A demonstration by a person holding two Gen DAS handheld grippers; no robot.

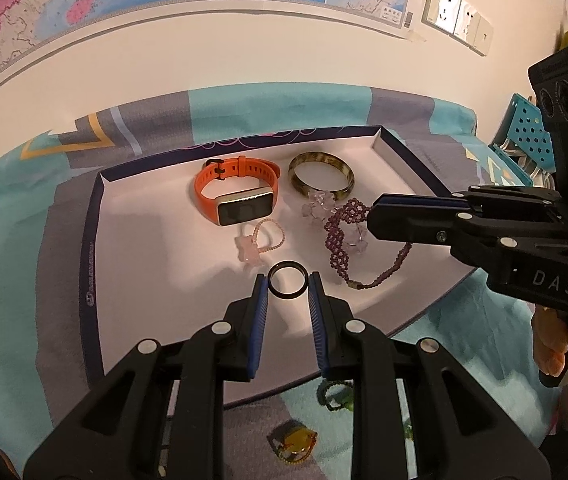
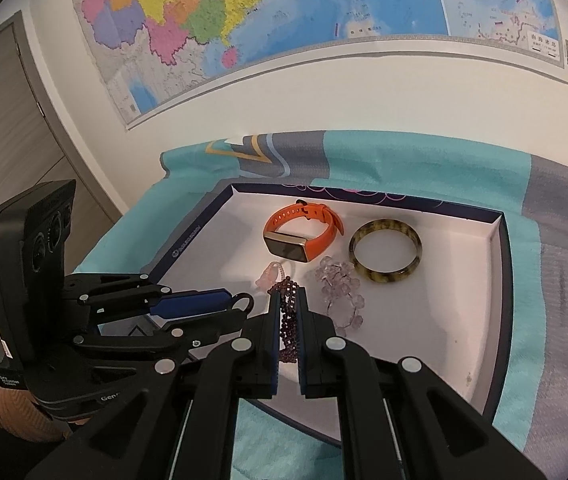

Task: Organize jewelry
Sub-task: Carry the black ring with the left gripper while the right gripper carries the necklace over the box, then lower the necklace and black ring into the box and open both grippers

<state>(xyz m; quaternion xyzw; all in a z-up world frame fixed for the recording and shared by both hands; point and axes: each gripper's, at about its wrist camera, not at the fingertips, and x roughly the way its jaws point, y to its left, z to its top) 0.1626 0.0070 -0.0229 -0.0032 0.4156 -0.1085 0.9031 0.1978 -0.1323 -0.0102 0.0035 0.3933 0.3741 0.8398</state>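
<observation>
My left gripper (image 1: 287, 282) is shut on a thin black ring (image 1: 272, 290), pinched by its sides over the near part of a white tray with a dark blue rim (image 1: 92, 248). My right gripper (image 2: 289, 296) is shut on a purple bead necklace (image 2: 289, 320), whose strand trails down onto the tray floor (image 1: 338, 236). In the tray lie an orange smartwatch (image 1: 240, 196), a mottled brown bangle (image 1: 320, 176), a pink bead bracelet with a bear charm (image 1: 262, 240) and a clear crystal bracelet (image 2: 340, 288). The two grippers are close, side by side.
On the teal and grey cloth (image 1: 0, 280) in front of the tray lie a green bead bracelet (image 1: 336, 394) and an amber piece (image 1: 294, 442). A teal perforated basket (image 1: 528, 140) stands at the right. A wall with a map is close behind.
</observation>
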